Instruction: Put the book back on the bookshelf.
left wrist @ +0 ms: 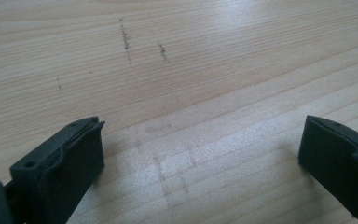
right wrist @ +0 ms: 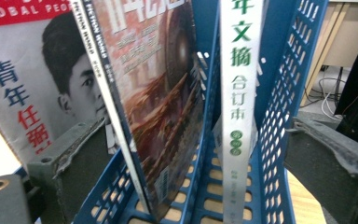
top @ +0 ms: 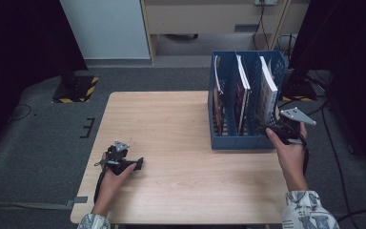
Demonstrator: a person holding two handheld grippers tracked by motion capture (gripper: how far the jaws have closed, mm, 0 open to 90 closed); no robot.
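Right tool [top: 272, 130] sat at the open near end of the blue file rack [top: 228, 141], at the rack's right-hand compartment, far right side of the table [top: 171, 119]. Jaws were spread wide, nothing pinched. Right gripper view: the two jaws straddled that compartment from outside; the white-spined book [right wrist: 240, 93] stood upright between them, with no pad touching it. Its spine carried green characters. Next compartment over held a magazine with a reddish cover [right wrist: 158, 93], leaning a bit. A third magazine with red and blue characters [right wrist: 23, 84] stood at the far left of that view. High view showed one item per compartment across the rack's three compartments, all upright or nearly so.

Left tool [top: 136, 164] rested low on the table at the near left, well apart from the rack. Left gripper view: jaws wide apart, bare wood between them, a few faint dark scuff marks [left wrist: 126, 39] ahead.
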